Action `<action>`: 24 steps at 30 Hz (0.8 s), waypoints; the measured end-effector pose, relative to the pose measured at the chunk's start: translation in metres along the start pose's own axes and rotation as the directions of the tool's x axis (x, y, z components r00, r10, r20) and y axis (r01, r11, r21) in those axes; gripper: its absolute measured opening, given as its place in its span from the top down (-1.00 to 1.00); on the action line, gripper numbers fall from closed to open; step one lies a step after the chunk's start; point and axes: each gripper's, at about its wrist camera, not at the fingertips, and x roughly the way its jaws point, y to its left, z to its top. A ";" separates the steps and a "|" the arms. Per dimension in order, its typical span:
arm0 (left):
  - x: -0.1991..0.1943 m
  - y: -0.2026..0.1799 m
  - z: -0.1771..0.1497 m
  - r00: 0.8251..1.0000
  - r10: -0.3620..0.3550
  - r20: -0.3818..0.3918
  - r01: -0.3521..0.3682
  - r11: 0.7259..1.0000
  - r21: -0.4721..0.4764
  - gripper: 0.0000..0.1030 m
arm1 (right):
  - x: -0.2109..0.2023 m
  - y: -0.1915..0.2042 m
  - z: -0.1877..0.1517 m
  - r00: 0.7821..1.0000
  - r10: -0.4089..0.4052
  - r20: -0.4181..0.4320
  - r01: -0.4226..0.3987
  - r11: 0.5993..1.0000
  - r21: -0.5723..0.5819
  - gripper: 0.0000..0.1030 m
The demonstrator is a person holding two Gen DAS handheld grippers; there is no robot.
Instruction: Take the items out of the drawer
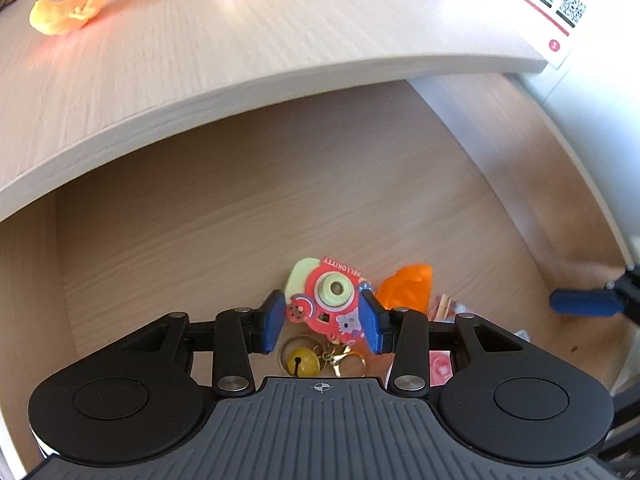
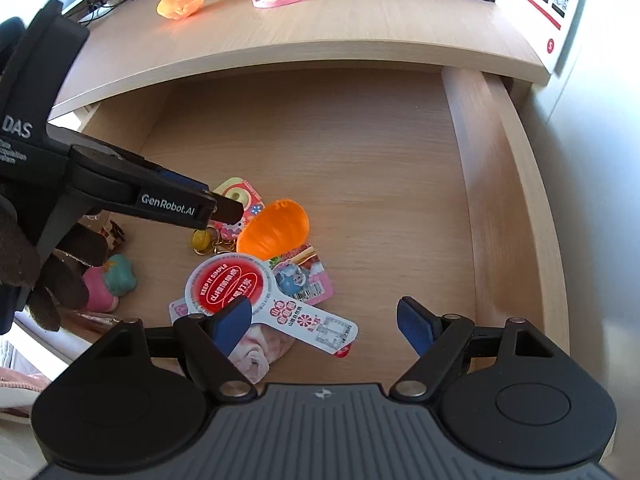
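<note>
Left wrist: left gripper [image 1: 322, 322] straddling toy camera [image 1: 326, 304]

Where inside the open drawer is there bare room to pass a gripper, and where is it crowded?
Bare: the drawer floor between the desk edge and the orange shell, and the strip along the right wall. Crowded: the front left, around the toy camera, the bell keychain, snack packets and the left gripper.
</note>
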 end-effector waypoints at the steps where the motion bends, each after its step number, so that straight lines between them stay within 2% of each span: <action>1: 0.006 -0.005 -0.002 1.000 0.004 -0.003 -0.004 1.000 -0.011 0.15 | 0.001 0.001 -0.002 1.000 -0.004 0.001 0.004 1.000 -0.001 -0.56; 5: 0.018 -0.003 0.002 1.000 0.007 -0.029 -0.009 0.997 -0.080 0.11 | 0.004 0.003 -0.007 1.000 -0.014 0.009 0.014 1.000 -0.007 -0.56; 12: 0.025 0.000 0.012 0.999 -0.035 -0.018 0.031 0.983 -0.183 0.13 | 0.006 0.002 -0.010 1.000 -0.017 0.021 0.017 1.000 0.008 -0.56; 17: 0.024 0.002 0.020 0.996 -0.094 0.005 0.092 0.956 -0.279 0.13 | 0.006 0.003 -0.013 0.999 -0.020 0.029 0.021 1.000 -0.005 -0.56; 19: 0.020 0.006 0.026 0.994 -0.104 0.020 0.106 0.962 -0.253 0.13 | 0.005 0.003 -0.013 0.999 -0.021 0.036 0.021 1.000 -0.009 -0.56; 24: 0.013 0.000 0.025 0.988 -0.152 -0.023 0.148 0.983 -0.106 0.13 | -0.002 0.007 -0.016 0.998 -0.034 0.053 0.036 0.999 -0.037 -0.56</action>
